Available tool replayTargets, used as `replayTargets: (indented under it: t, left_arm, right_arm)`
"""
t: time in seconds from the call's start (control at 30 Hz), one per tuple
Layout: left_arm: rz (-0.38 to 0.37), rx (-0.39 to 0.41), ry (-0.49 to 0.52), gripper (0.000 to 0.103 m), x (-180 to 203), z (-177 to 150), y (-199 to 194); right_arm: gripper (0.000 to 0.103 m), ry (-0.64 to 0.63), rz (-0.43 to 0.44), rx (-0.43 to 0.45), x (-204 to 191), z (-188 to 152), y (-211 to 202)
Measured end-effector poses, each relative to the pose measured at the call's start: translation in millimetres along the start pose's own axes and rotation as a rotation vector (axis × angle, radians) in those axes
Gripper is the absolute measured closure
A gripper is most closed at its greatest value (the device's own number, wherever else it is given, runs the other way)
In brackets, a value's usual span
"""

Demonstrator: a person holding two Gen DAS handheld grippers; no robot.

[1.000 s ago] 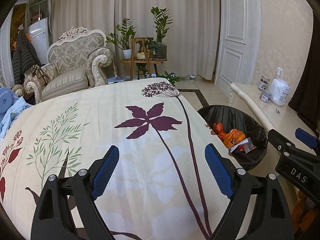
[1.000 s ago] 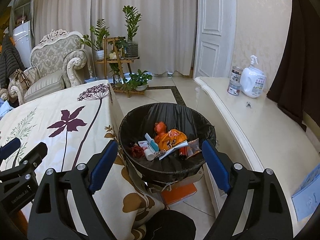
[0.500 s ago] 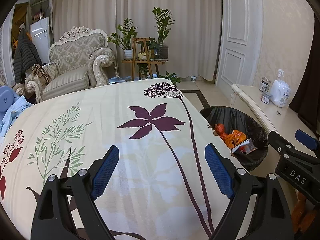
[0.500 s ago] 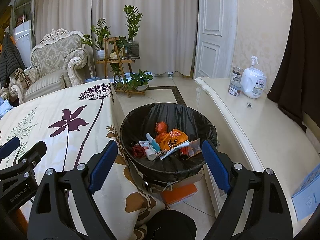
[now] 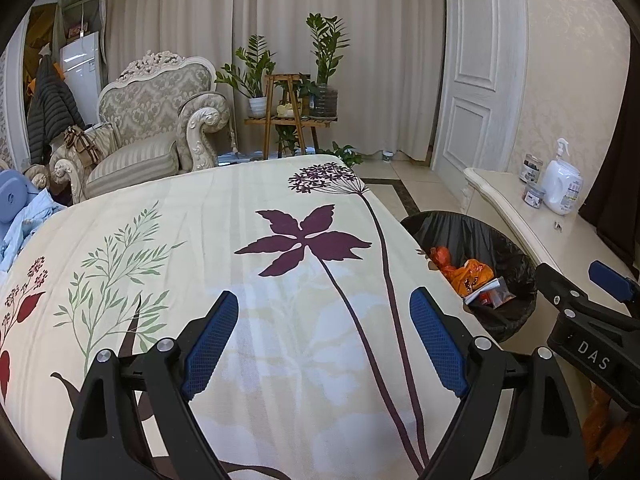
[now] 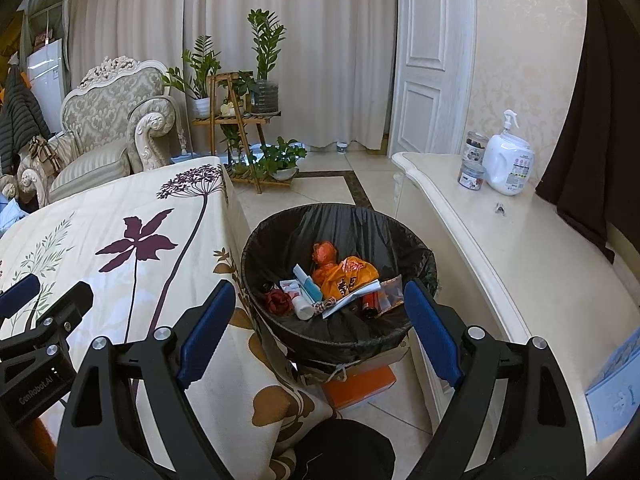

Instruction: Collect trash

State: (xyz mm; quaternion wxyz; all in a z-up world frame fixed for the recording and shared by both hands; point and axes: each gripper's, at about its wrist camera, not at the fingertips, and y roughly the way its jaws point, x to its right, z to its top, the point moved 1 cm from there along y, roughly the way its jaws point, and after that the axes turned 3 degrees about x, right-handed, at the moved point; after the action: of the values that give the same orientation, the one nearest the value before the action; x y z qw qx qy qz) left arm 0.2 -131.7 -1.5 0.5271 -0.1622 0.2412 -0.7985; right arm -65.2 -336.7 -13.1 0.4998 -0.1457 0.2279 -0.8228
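Above the bin [image 6: 338, 276] right of the bed [image 5: 240, 264], both claws, left [image 5: 324, 336] and right [image 6: 320, 328], stayed spread and empty, nothing changed, so collecting seemed done.

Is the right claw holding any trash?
No, the right claw is open and empty above the trash bin.

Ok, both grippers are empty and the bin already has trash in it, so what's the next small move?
Probably draw the right gripper back from the bin and look around for more trash. Both grippers are open and hold nothing, the wrappers already lie inside the black liner, and the left gripper sees only bare floral tablecloth, with no litter on it.
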Motion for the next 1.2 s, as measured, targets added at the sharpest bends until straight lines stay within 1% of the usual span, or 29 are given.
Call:
replayTargets:
  t: [0.53,0.83,1.2]
  left_arm:
    - [-0.002,-0.001,0.0,0.018,-0.4,-0.4,-0.4]
    - [-0.005,0.002,0.006,0.018,6.4,-4.6,-0.2]
    - [-0.009,0.0,0.003,0.018,8.2,-1.5,1.4]
  right_arm:
    - [0.019,0.001,0.0,0.0,-0.1,0.0,-0.5]
    - [0.019,0.002,0.0,-0.001,0.1,0.5,-0.2]
    - [0.019,0.001,0.001,-0.002,1.1,1.5,0.6]
